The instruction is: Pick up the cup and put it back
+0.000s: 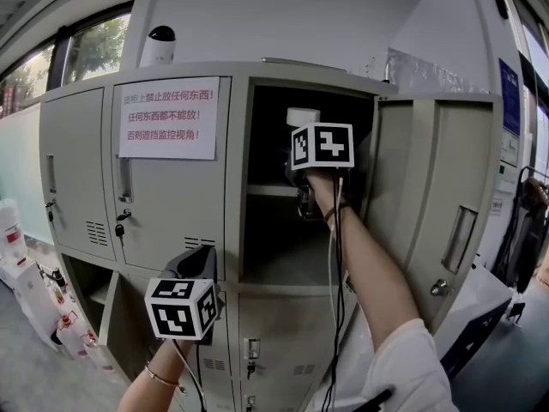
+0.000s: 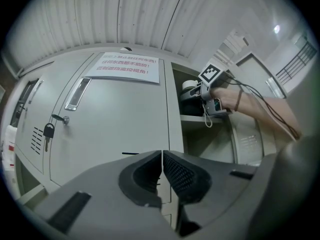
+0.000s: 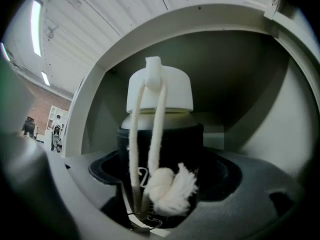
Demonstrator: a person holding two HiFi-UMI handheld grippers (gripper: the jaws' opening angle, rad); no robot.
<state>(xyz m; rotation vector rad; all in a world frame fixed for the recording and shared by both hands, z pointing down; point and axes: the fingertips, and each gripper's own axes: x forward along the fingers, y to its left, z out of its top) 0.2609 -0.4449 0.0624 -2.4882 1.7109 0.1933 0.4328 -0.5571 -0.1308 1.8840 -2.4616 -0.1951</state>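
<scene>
Black-bodied cup (image 3: 160,139) with white lid (image 3: 160,86) sat clamped between the jaws of your right gripper (image 3: 162,174), up in the open locker compartment (image 1: 283,260), above its shelf (image 1: 271,190). Couldn't tell whether its base touched anything. Your left gripper (image 2: 162,176) hung low by the closed door (image 2: 105,124), jaws together, nothing in them.

Risks as I judged them:
- The knotted cord (image 3: 167,189) dangled across the jaws. It could snag on release and drag the cup over.
- The lid sat close under the compartment's top edge, so a lift could knock it.

cup (image 3: 160,134) base hidden by right tool (image 3: 161,176), distant figures (image 3: 56,134) at left too small to tell
</scene>
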